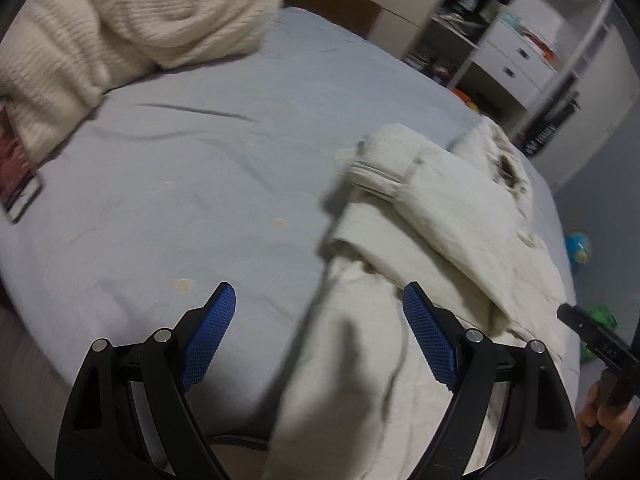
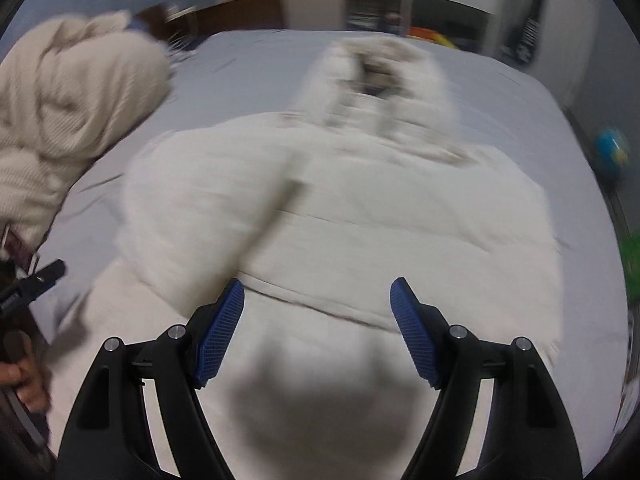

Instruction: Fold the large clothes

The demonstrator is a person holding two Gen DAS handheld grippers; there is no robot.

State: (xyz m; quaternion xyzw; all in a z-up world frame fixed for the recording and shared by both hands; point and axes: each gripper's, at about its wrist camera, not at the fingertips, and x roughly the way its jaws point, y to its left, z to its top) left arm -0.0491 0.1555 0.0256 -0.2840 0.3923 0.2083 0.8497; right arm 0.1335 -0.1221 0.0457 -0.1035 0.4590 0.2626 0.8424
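A large cream padded jacket (image 2: 340, 208) lies spread on the grey bed sheet (image 1: 200, 184), hood (image 2: 380, 68) at the far end. In the left wrist view the jacket (image 1: 440, 216) lies to the right, with a sleeve cuff (image 1: 380, 168) folded over its body. My left gripper (image 1: 319, 296) is open and empty above the jacket's left edge. My right gripper (image 2: 318, 292) is open and empty above the jacket's lower part. The right gripper also shows at the right edge of the left wrist view (image 1: 592, 340), and the left gripper shows at the left edge of the right wrist view (image 2: 32, 284).
A cream knitted sweater (image 1: 120, 28) lies heaped at the far left of the bed. A phone-like flat object (image 1: 16, 168) lies beside it. White drawers and shelves (image 1: 516, 56) stand beyond the bed. Toys (image 1: 579, 248) lie on the floor at the right.
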